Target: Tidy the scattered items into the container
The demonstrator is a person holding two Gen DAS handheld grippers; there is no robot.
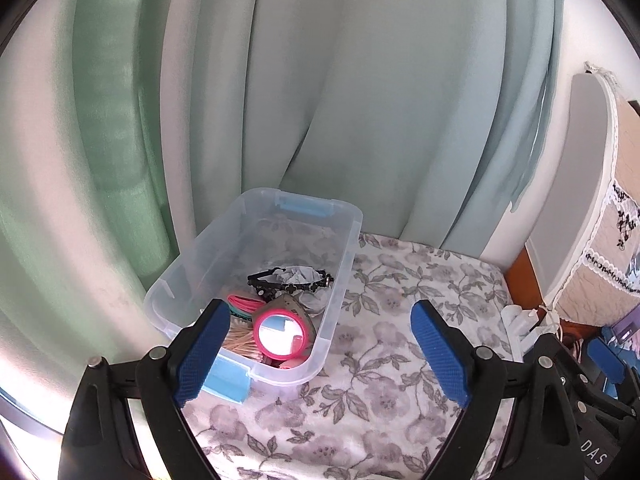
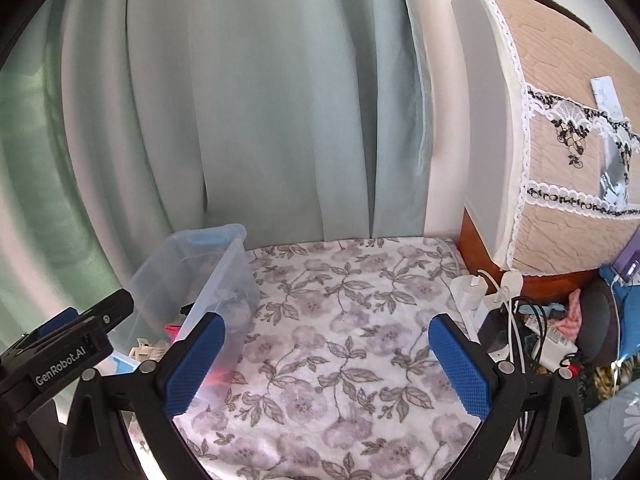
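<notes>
- A clear plastic bin [image 1: 344, 240] with blue latches stands on a bed covered by a white blanket [image 1: 400, 320] printed with grey flowers and leaves.
- The bin sits at the left of the blanket, close against pale green curtains [image 1: 360, 80] that hang behind the bed.
- Inside the bin lie a round mirror [image 1: 280, 334] with a pink rim, a black hairband [image 1: 296, 280], a bundle of cotton swabs [image 1: 240, 342] and some pink hair ties [image 1: 244, 303].
- The mirror, swabs and hair ties crowd the near end of the bin; the hairband lies just behind them, toward the middle.
- The left gripper [image 1: 324, 354] hovers above the near corner of the bin, its 2 blue-padded fingers spread wide with nothing between them.
- Its left finger [image 1: 202, 356] overlaps the bin's near corner in this view; whether it touches the bin cannot be told.
- The right gripper [image 2: 326, 364] hovers over the bare flowered blanket to the right of the bin, its jaws also spread wide and holding nothing.
- The blanket between the right gripper's fingers shows only the flower print.
- To the right of the bed stands furniture draped in a beige cover with lace trim [image 2: 568, 128].
- Below it, white chargers and cables [image 2: 504, 312] lie in a cluttered heap beside the bed.
</notes>
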